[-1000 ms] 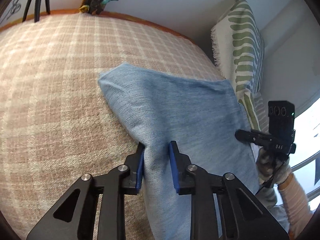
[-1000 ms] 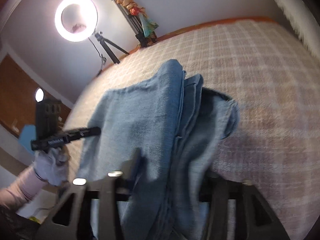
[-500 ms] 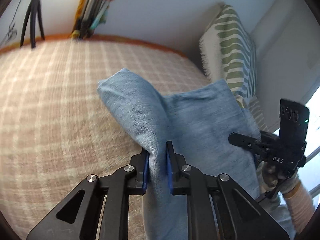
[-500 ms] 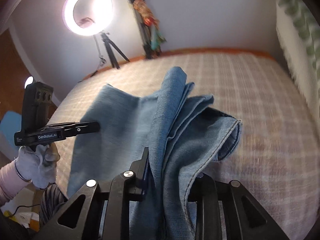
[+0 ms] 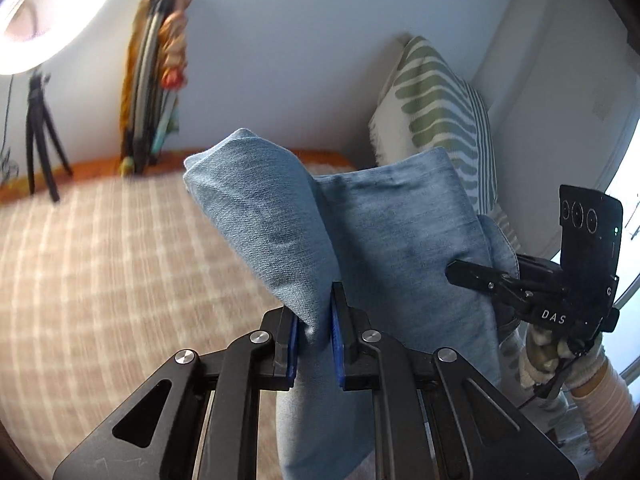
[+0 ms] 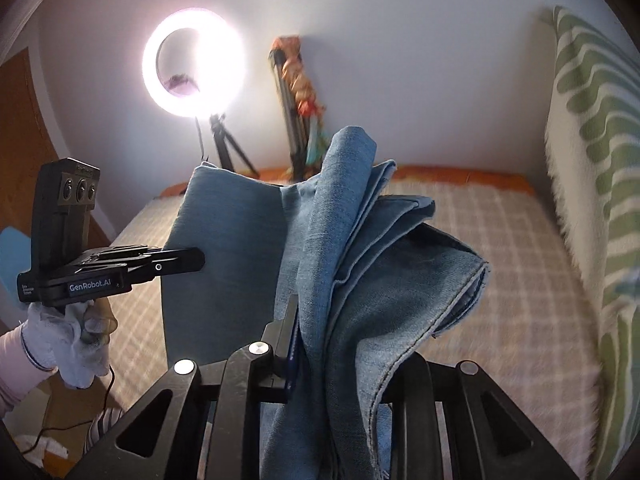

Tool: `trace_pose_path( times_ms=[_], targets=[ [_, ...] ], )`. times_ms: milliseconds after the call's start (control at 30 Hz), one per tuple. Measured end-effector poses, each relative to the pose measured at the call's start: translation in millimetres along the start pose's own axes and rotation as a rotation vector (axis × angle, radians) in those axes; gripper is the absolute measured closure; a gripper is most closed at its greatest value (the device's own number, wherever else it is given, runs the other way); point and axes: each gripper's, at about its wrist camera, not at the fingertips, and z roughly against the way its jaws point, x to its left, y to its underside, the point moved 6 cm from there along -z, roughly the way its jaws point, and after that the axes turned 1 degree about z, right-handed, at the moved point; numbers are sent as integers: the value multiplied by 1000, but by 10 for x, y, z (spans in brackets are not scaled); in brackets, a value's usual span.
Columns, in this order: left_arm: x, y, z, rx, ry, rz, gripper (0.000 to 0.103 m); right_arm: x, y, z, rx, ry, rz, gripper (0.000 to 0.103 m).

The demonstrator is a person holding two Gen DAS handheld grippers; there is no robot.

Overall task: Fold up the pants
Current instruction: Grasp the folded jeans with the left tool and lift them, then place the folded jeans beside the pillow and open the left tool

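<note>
Left wrist view: the left gripper (image 5: 314, 338) pinches a fold of the blue pants (image 5: 384, 240), held up above the plaid bedspread (image 5: 100, 264); the right gripper (image 5: 472, 276) clamps their right edge. Right wrist view: the right gripper (image 6: 340, 344) grips bunched layers of pants (image 6: 360, 248), ring light (image 6: 194, 62) far behind.

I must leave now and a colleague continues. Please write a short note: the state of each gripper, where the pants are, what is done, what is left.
Left gripper: shut on one edge of the pants.
Right gripper: shut on the other edge, several layers bunched.
Pants: folded over, lifted above the bed, hanging between both grippers.
Done: pants doubled.
Left: probably lay them flat on the bed, release.
</note>
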Motion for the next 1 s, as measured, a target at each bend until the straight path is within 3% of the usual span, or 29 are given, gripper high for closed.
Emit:
trace_pose_path(
  times_ms=[300, 533, 800, 1000],
  targets=[
    [132, -771, -387, -41, -4, -5, 91, -419, -771, -252, -42, 42, 1, 81],
    [441, -1236, -933, -45, -25, 25, 91, -784, -1313, -829, -36, 74, 10, 81],
    [805, -1471, -1598, -24, -71, 29, 91, -1183, -1627, -1664, -2, 109, 6, 81],
    [1057, -1505, -1979, 12, -107, 33, 91, -1422, -1632, -2144, 43, 146, 10, 81]
  ],
)
